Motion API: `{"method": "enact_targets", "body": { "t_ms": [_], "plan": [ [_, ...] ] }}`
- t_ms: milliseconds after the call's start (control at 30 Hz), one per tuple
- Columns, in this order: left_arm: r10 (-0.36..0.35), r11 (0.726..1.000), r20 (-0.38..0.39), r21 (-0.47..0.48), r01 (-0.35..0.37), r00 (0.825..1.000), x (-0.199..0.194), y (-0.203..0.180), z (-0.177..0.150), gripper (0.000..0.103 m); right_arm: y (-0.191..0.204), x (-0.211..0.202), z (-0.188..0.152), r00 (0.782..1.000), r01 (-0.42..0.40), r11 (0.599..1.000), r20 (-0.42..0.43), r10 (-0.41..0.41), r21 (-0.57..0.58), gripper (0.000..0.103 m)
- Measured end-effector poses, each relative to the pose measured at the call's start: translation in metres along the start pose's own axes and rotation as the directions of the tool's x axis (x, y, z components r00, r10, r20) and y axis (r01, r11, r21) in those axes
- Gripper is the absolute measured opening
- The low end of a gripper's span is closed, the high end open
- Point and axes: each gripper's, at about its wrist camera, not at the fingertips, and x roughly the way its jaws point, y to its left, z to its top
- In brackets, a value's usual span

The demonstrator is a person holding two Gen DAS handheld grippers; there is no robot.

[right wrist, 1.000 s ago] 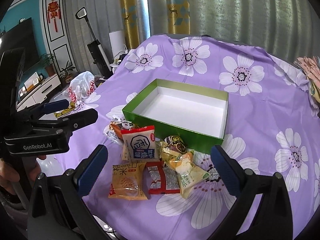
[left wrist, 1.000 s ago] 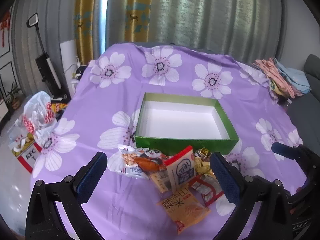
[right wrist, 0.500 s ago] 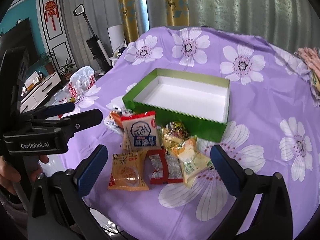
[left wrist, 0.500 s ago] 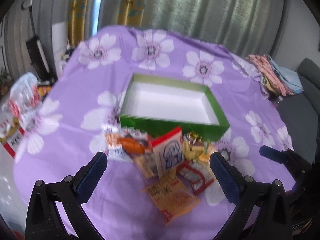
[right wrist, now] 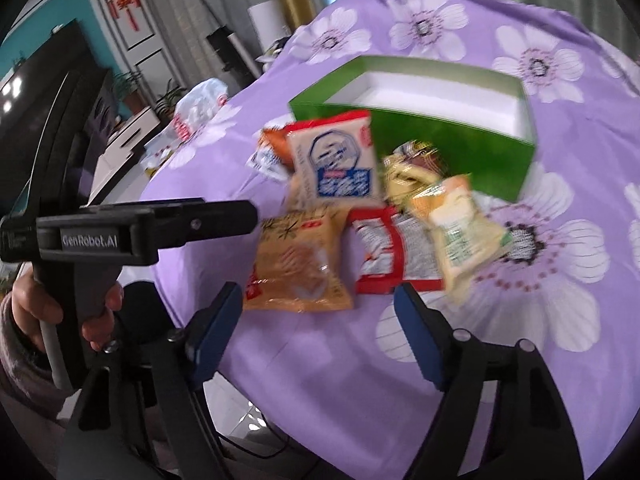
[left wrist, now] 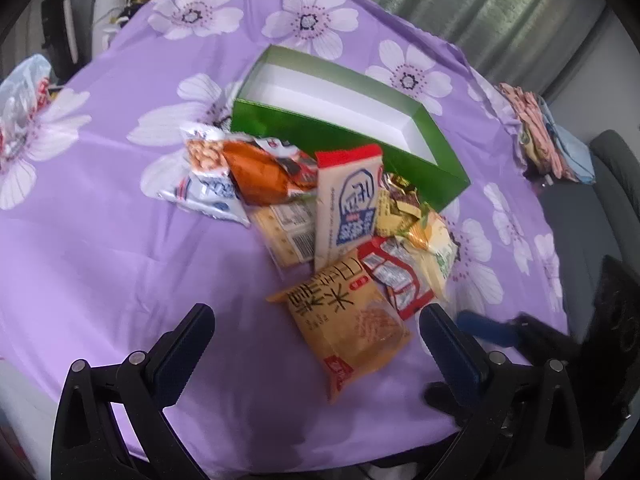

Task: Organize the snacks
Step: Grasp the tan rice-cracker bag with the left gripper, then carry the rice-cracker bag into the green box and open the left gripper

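Hovering open: left tool (left wrist: 316, 344), right tool (right wrist: 320, 320), above orange packet (left wrist: 348, 320).

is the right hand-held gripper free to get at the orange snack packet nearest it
Probably yes: the right hand-held gripper is open, and the orange snack packet lies uncovered at the pile's near edge, just ahead.

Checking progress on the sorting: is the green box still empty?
Empty. The green box shows only its bare white floor; the snack packets all lie outside on the cloth.
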Motion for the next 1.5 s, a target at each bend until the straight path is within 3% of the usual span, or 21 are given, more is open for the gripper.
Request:
{"method": "enact_targets", "body": {
  "t_ms": [200, 400, 533, 633, 900, 967, 1500],
  "plan": [
    [-0.019, 1.0, -0.021, 0.009, 0.019, 1.0, 0.013, -0.005, -0.003, 0.102, 0.007, 0.022, -0.008, 0.999, -0.033, 0.997, 0.01, 0.034, -0.066, 0.065],
    [-0.025, 1.0, -0.064, -0.009, 0.025, 0.998, 0.03, -0.003, -0.006, 0.083, 0.004, 0.037, -0.003, 0.998, -0.055, 0.996, 0.002, 0.055, -0.071, 0.058],
    [-0.041, 0.999, -0.081, -0.026, 0.039, 0.996, 0.038, 0.0, -0.007, 0.059, 0.006, 0.047, -0.002, 0.997, -0.077, 0.993, -0.022, 0.075, -0.086, 0.05],
    [-0.044, 0.999, -0.071, -0.023, 0.043, 0.997, 0.036, 0.002, -0.006, 0.053, 0.008, 0.052, -0.001, 0.996, -0.086, 0.992, -0.038, 0.083, -0.091, 0.04],
    [-0.009, 0.999, -0.051, 0.035, 0.011, 0.999, 0.03, -0.003, -0.005, 0.048, 0.012, 0.048, -0.001, 0.996, -0.089, 0.991, -0.017, 0.088, -0.099, 0.03],
    [0.007, 0.998, -0.034, 0.057, -0.005, 0.999, 0.023, -0.006, -0.005, 0.047, 0.015, 0.043, 0.0, 0.995, -0.095, 0.989, -0.002, 0.096, -0.111, 0.023],
    [0.001, 0.985, 0.141, 0.171, -0.026, 0.99, -0.024, -0.037, 0.028, 0.047, 0.028, -0.002, 0.035, 0.982, -0.071, 0.983, 0.16, 0.099, -0.172, 0.021]
  ]
}}
